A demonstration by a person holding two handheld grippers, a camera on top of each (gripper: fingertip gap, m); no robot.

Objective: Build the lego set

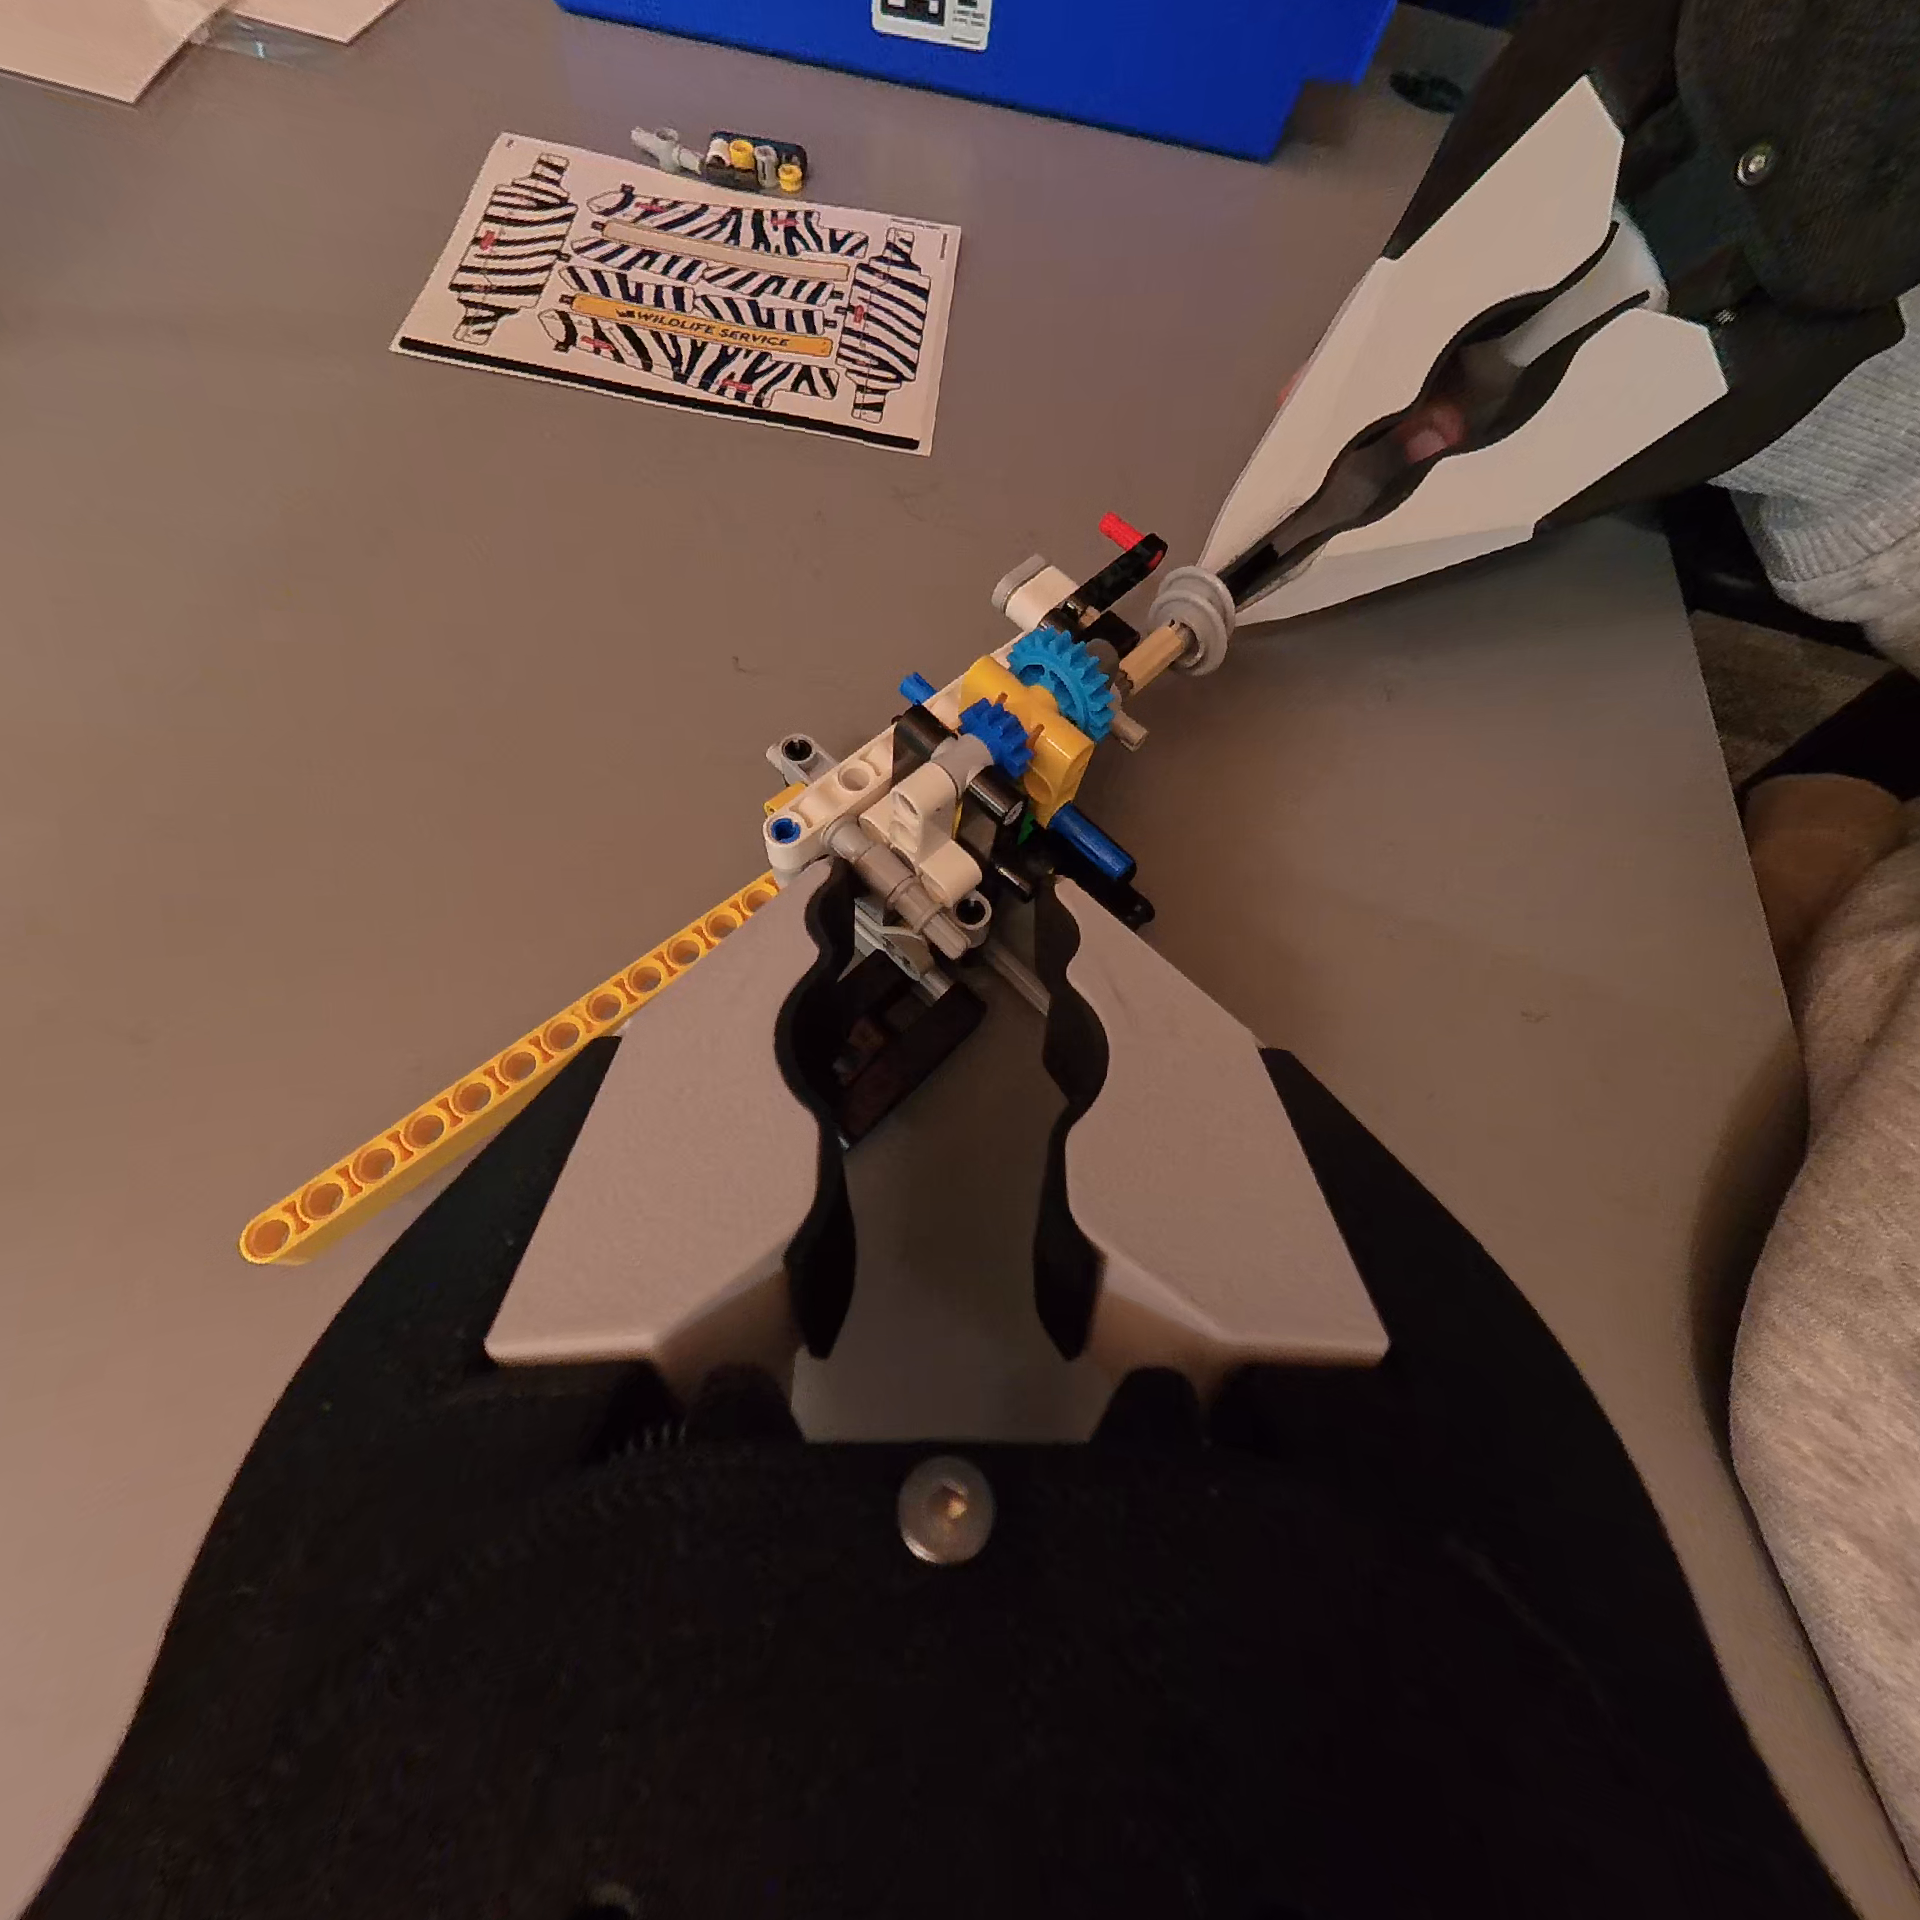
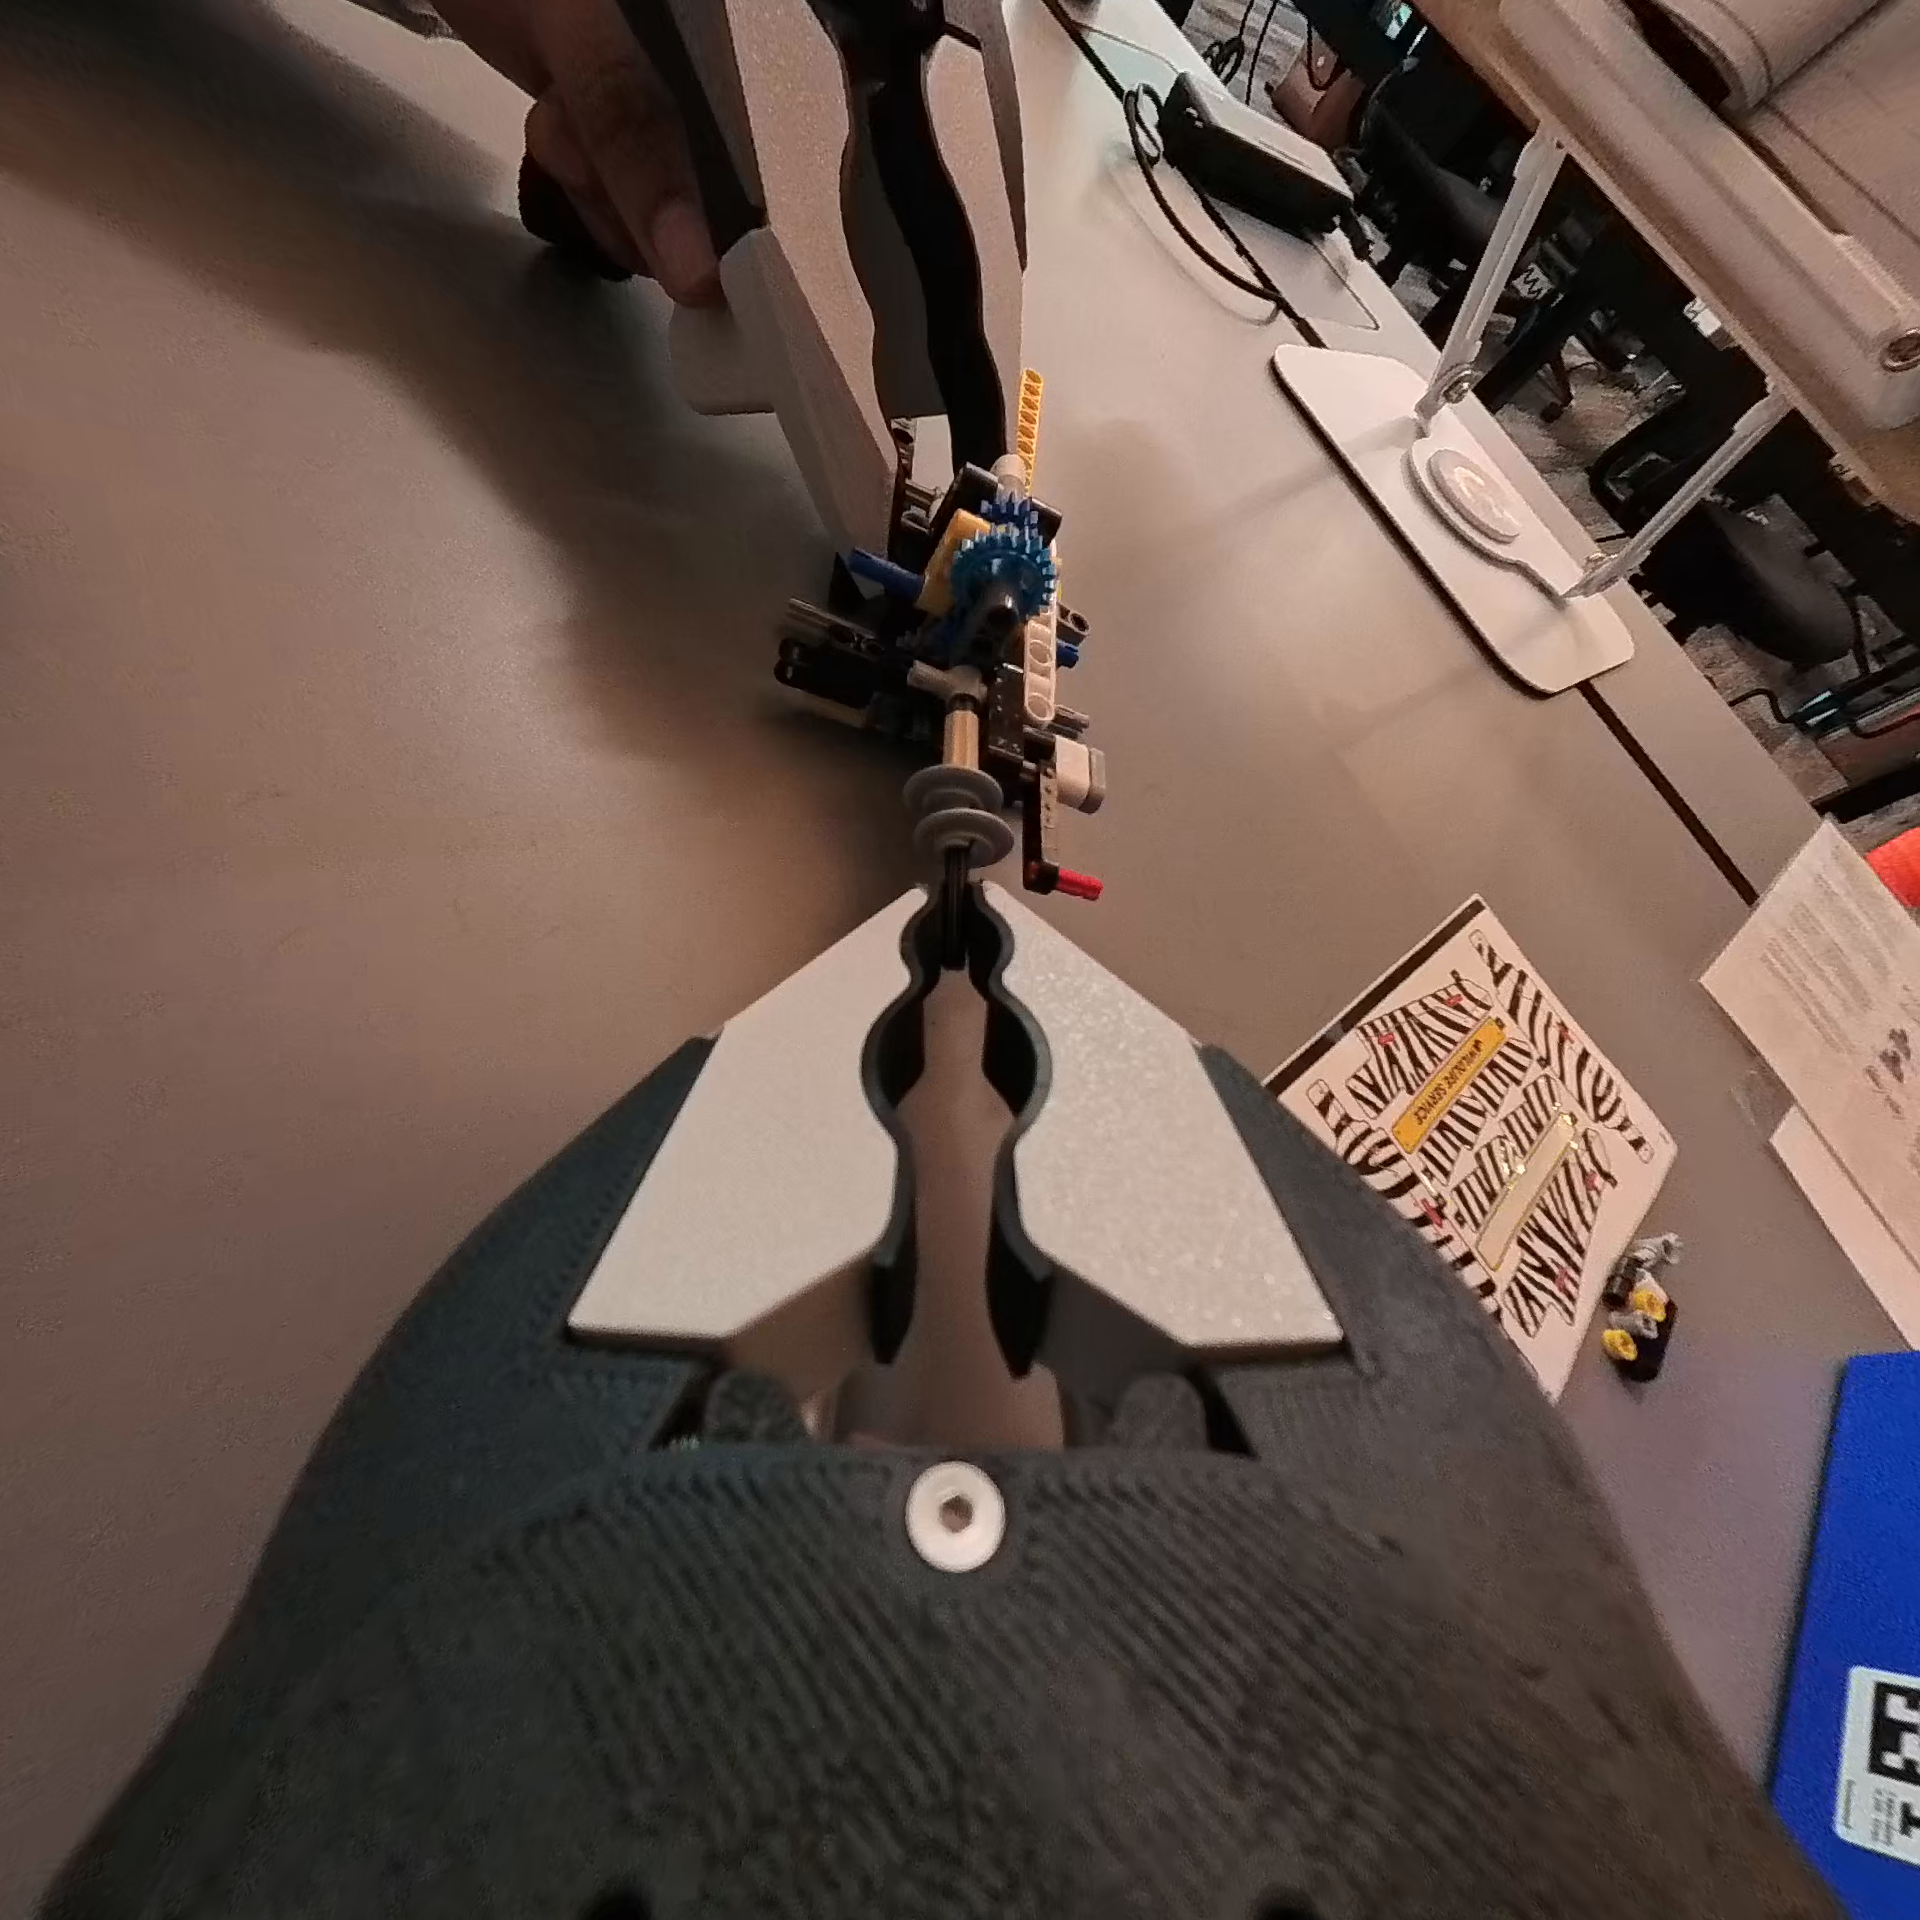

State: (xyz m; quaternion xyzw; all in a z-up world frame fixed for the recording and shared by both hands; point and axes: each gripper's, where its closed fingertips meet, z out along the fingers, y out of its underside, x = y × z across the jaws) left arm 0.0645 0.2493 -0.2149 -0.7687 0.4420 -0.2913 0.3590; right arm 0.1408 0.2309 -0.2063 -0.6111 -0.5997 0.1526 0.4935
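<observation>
A small lego assembly of white, black, yellow and blue parts with blue gears stands on the grey table. A long yellow beam sticks out of it to the lower left. My left gripper is shut on the assembly's near end. My right gripper is shut on a thin black axle that carries two grey pulley discs; the discs meet the tan axle at the assembly's other end. The right gripper also shows in the left wrist view.
A zebra-striped sticker sheet lies on the table, with a few small loose parts beside it. A blue bin stands behind. In the right wrist view, a white lamp base and paper sheets lie to the right. Tip to tip, the grippers are about 9 cm apart.
</observation>
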